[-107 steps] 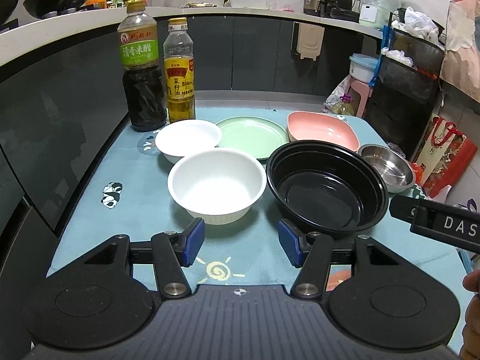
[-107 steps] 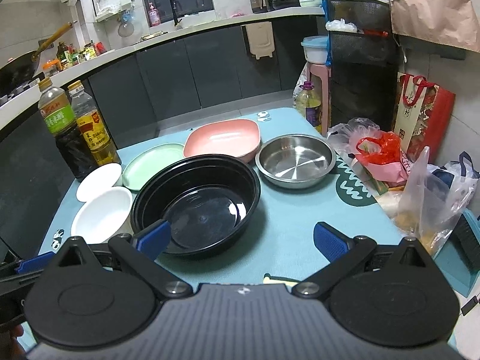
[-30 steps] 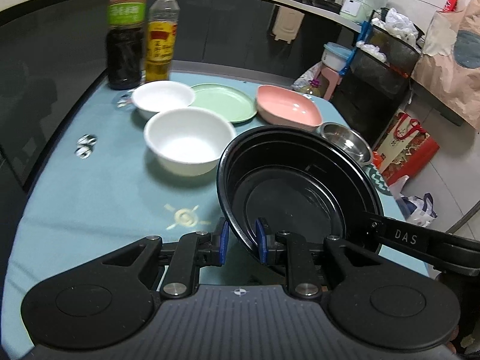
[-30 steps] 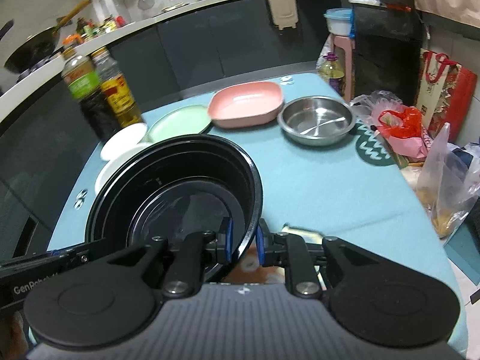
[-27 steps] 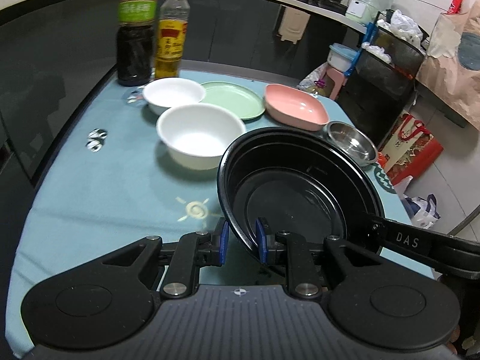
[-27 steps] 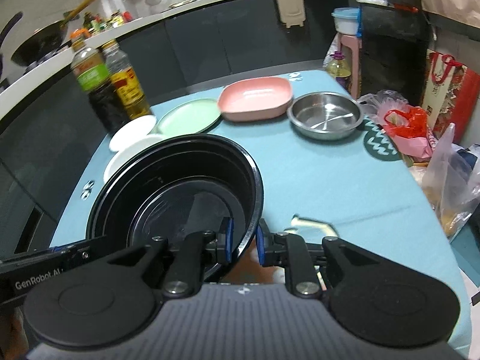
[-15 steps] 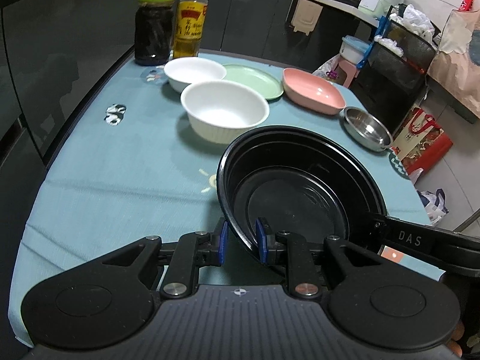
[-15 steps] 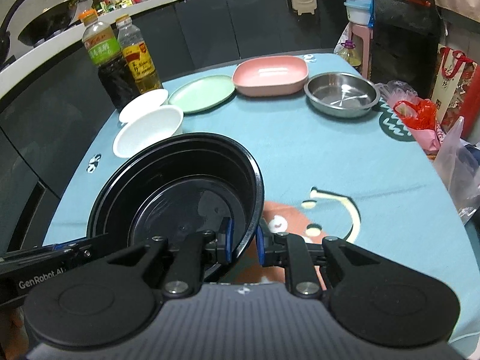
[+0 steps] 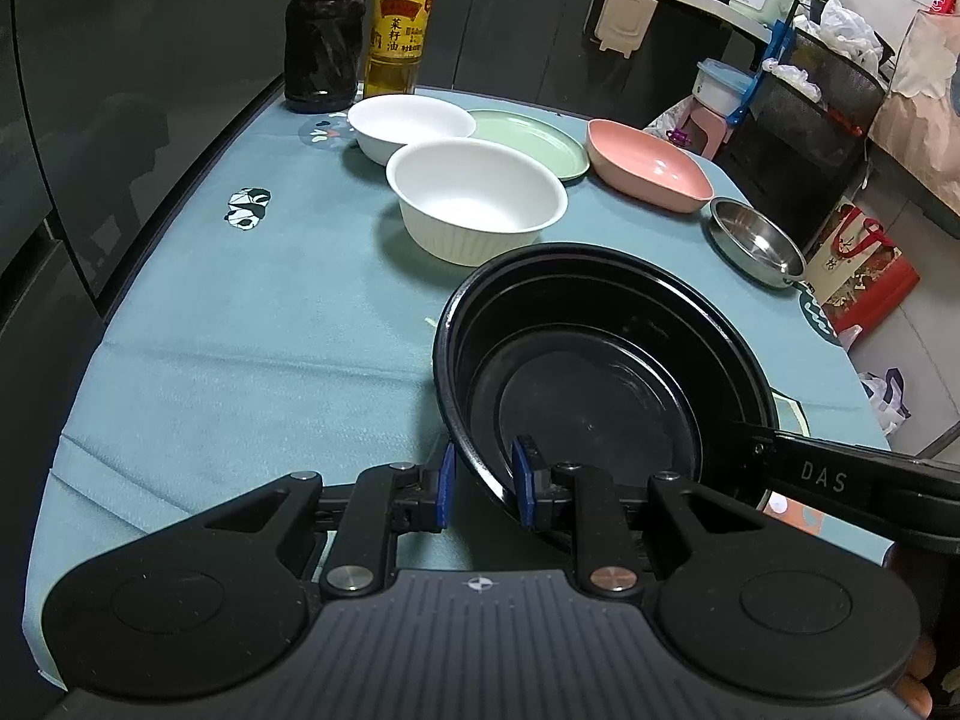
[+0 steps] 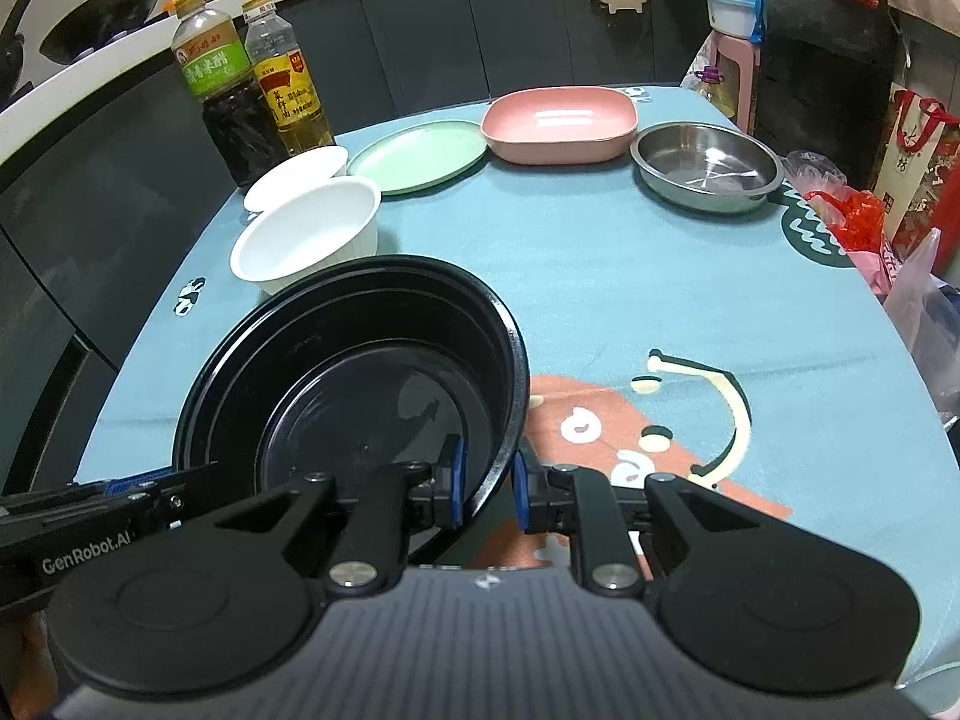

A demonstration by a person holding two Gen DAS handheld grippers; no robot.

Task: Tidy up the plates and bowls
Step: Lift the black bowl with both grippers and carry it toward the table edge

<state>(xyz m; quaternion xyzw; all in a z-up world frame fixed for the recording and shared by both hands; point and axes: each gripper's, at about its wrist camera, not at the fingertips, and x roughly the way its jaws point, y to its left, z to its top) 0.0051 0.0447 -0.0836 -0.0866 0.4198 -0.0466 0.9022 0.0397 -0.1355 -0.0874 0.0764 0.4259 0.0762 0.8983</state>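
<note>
1. Both grippers angle downward over the blue tablecloth [image 10: 630, 276].
2. The left gripper [image 9: 483, 483] pinches the black bowl [image 9: 600, 384] at its near-left rim.
3. The right gripper [image 10: 487, 489] clamps its near-right rim, pads either side of the wall.

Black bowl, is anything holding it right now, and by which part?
Both grippers hold the black bowl by its rim: the left gripper on one side, the right gripper on the opposite side.
</note>
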